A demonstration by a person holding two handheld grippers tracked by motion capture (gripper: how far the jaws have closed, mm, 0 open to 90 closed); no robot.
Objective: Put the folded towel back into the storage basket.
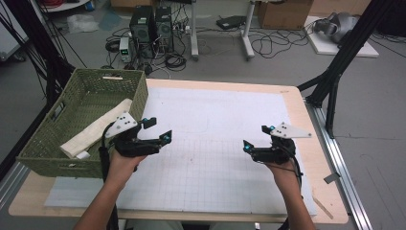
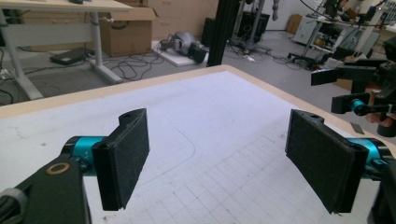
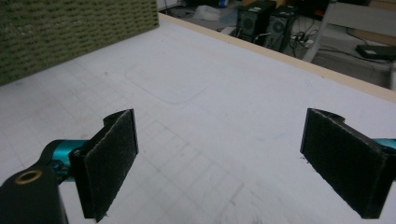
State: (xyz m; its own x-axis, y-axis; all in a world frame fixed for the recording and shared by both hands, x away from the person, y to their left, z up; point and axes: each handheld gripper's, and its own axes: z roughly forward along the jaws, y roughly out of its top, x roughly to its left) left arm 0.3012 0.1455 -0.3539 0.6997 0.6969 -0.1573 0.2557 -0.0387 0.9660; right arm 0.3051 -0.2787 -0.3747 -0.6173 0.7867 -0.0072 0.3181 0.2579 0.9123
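A woven green basket (image 1: 91,96) sits at the left end of the desk (image 1: 306,115), its walls a coarse, ribbed weave and its shape a deep rectangle with slot handles. Inside it lies a long cream roll of cloth (image 1: 98,128), soft and slightly lumpy; its long axis runs on a slant from the basket's near left corner up toward the wall nearest the desk's middle, and that upper end leans on the rim there. A small white tag or folded corner seems to sit at its near end, though it is too small to be sure.

The left gripper (image 1: 157,129) hovers just beside the basket's right wall, over the white gridded mat (image 1: 215,120), fingers (image 2: 123,158) spread wide with nothing between them; their pads are flat, black and felt-like, on teal mounts. It points away from the basket, across the mat.

The right gripper (image 1: 256,136) is well apart from the basket, over the mat's far side, aimed back toward the basket. Its fingers (image 3: 109,161) stand wide apart and bare, the same matte black slabs.
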